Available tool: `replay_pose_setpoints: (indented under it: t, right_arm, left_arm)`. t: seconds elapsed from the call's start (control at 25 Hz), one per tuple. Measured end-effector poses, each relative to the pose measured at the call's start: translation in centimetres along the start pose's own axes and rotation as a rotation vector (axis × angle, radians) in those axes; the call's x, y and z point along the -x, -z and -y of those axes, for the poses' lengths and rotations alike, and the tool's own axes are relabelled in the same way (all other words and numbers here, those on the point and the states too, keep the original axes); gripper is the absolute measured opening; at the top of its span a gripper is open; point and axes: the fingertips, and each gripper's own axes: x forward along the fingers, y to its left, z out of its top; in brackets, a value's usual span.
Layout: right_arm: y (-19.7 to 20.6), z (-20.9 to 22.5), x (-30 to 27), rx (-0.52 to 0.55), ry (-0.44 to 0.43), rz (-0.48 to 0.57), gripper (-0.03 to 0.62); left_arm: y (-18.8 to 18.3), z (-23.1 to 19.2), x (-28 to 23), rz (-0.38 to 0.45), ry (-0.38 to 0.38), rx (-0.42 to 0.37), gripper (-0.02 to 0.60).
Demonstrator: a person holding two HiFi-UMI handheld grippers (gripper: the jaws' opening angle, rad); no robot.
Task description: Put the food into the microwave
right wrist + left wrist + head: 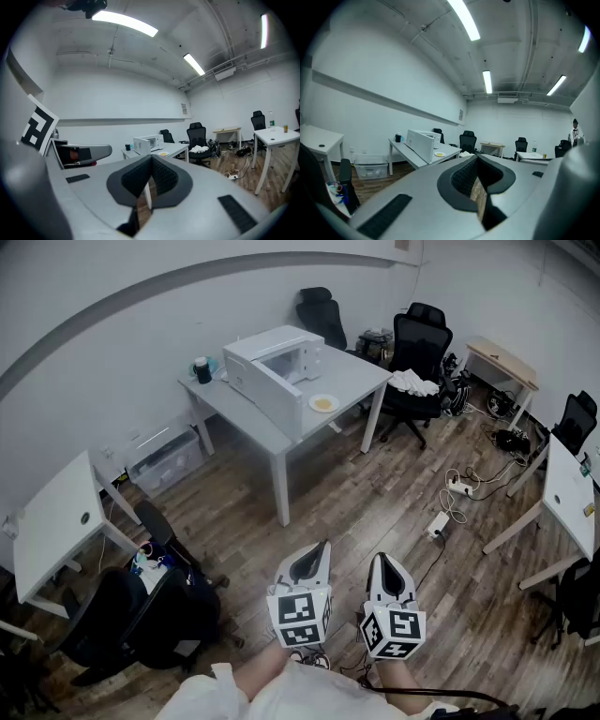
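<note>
**A:** ok so where's the food (323,403) at right now?

**B:** On a small plate (312,403) on the white surface (361,381), just beside the microwave (272,367). Its door looks swung open. The person (281,695) is standing well back from it, out on the wood floor (375,493).

**A:** And the tools?

**B:** Held low, side by side, pointing roughly that way. The left tool (324,546) has its jaws pinched together with nothing in them. Same for the right tool (382,559), closed up and empty.
</note>
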Motion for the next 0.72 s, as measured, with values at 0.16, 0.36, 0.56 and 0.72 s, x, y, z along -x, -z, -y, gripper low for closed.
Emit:
replay_pose_setpoints:
  t: [0.16,0.36,0.56,0.72]
  right_arm:
    - [0.3,-0.3,0.3,-0.001,-0.003,-0.004,0.017]
    - [0.4,-0.7,0.2,0.001,0.0,-0.011,0.017]
    - [0.4,-1.3,-0.6,-0.017,-0.001,0.012,0.018]
    - [0.5,-1.4,-1.4,-0.033,0.023,0.015,0.018]
  left_arm:
    - [0.1,-0.2,0.3,-0.002,-0.005,-0.004,0.288]
    - [0.1,-0.8,0.5,-0.004,-0.01,-0.002,0.288]
    - [0.2,-2.0,0.1,-0.006,-0.018,-0.003,0.288]
    - [0.3,-3.2,-0.5,-0.017,-0.012,-0.007,0.288]
